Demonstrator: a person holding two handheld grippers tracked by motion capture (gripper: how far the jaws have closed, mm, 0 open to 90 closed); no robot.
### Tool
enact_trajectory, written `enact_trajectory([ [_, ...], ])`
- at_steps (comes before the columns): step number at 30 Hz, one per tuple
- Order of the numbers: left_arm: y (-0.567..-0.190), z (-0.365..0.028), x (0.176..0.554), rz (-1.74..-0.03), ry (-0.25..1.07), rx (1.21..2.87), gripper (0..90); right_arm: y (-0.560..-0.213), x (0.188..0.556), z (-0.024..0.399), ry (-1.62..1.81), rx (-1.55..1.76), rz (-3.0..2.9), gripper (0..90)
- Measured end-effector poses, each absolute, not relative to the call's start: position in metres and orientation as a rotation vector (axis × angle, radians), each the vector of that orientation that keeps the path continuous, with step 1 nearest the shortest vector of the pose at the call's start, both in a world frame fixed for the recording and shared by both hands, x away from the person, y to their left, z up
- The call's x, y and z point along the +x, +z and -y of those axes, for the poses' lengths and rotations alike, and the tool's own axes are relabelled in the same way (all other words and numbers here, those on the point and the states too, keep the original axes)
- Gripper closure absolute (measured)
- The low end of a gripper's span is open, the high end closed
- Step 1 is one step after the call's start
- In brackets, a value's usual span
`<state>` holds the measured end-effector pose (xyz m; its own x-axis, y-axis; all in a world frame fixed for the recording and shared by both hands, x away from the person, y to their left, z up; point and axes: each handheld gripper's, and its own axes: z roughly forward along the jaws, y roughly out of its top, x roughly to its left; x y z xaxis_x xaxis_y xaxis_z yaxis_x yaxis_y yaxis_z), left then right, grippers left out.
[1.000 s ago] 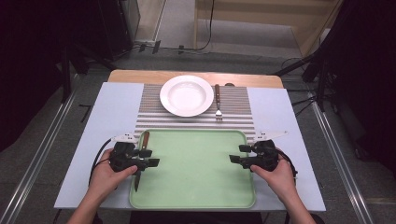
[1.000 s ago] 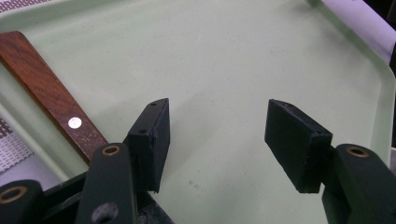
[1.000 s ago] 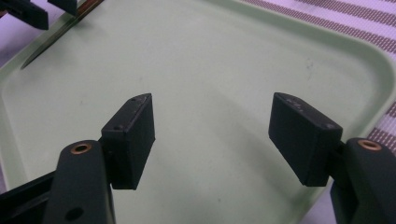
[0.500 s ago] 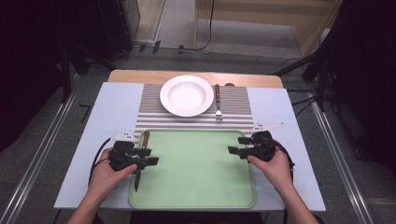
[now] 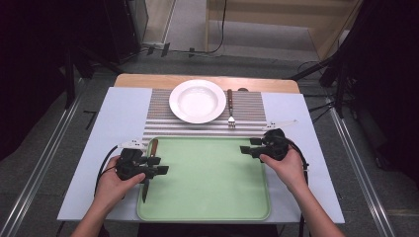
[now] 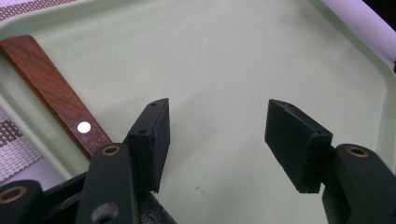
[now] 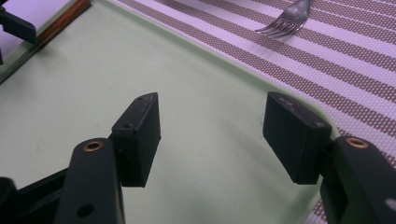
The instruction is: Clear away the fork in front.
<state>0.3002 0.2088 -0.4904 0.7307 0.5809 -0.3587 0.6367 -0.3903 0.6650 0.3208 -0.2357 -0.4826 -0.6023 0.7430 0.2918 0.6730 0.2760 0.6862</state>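
Tray (image 5: 212, 197) is lying on the desk (image 5: 113, 128) at its near edge. Striped mat (image 5: 158, 118) is lying just behind the tray. Plate (image 5: 197, 100) is sitting on the mat, fork (image 5: 230, 107) lying just right of it. Knife (image 5: 149, 163) is resting along the tray's left rim, under the left tongs (image 5: 160, 165). Right tongs (image 5: 245, 148) are hovering over the tray's far right corner.

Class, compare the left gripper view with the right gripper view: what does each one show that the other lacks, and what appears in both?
The left gripper view alone shows the knife's wooden handle close up, with its pale rivet, lying over the tray's edge beside the left gripper.

The right gripper view alone shows the fork's tines on the striped mat, beyond the right gripper.

Both show the green tray under open, empty jaws; the right gripper's jaws have just been closing a little.
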Motion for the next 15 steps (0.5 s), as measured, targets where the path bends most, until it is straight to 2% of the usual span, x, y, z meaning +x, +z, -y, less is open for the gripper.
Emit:
enact_trajectory([
  [15,-0.490,-0.209,0.301,-0.912,-0.089,2.093,39.6,-0.470,0.355,0.238,1.220,1.388,-2.421,35.2],
])
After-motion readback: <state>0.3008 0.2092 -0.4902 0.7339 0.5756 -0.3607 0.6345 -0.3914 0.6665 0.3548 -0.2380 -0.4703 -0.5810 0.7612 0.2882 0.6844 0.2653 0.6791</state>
